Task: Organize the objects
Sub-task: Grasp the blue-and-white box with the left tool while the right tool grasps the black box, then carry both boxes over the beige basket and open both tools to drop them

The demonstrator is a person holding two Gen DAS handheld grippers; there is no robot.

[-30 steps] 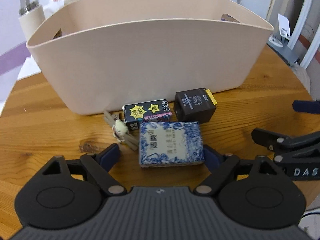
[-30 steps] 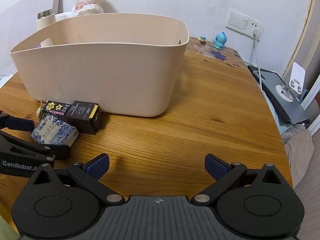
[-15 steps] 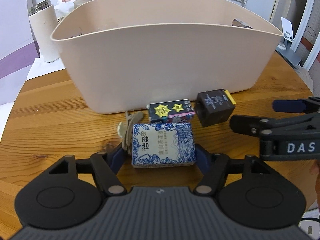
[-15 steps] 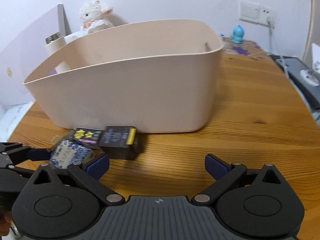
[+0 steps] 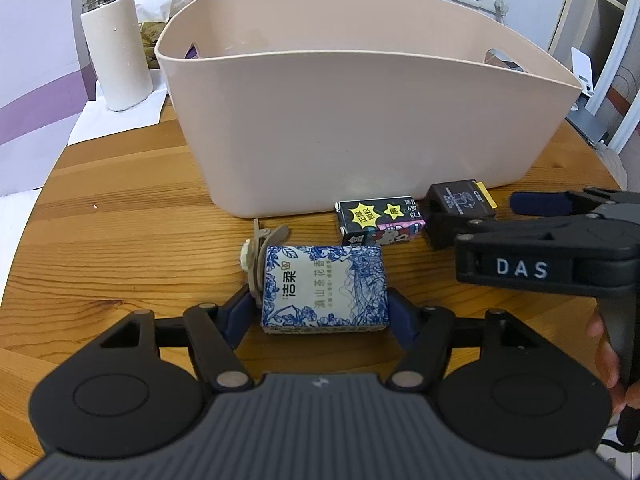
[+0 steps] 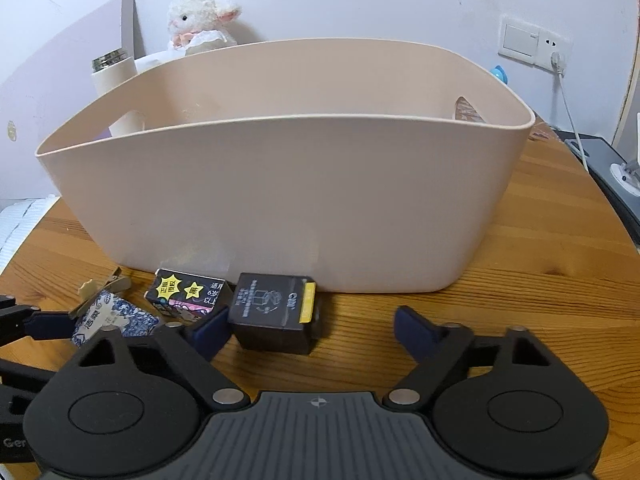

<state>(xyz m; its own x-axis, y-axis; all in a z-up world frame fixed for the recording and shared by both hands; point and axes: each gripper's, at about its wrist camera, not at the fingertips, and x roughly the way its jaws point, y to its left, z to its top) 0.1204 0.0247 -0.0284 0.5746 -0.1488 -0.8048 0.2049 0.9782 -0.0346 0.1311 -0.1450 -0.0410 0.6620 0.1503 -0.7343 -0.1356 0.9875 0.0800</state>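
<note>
A blue-and-white patterned box [image 5: 324, 290] lies on the wooden table, and my left gripper [image 5: 320, 314] is shut on its two sides. A grey hair clip [image 5: 256, 258] touches its left edge. Behind lie a black box with yellow stars [image 5: 380, 222] and a black cube box with a yellow flap [image 5: 460, 204], both against the beige tub [image 5: 360, 120]. My right gripper [image 6: 314, 330] is open; the black cube box [image 6: 274, 312] lies between its fingers, next to the left fingertip [image 6: 212, 330]. The starred box [image 6: 188, 294] and the patterned box [image 6: 116, 320] are to its left.
A white thermos [image 5: 116, 48] and a plush lamb [image 6: 200, 20] stand behind the tub at the left. A wall socket with a cable [image 6: 554, 50] and a grey device [image 6: 612, 172] are at the right. The round table's edge [image 5: 32, 216] curves near on the left.
My left gripper has closed onto the patterned box. My right gripper has moved left and forward, so the black cube box now lies between its open fingers.
</note>
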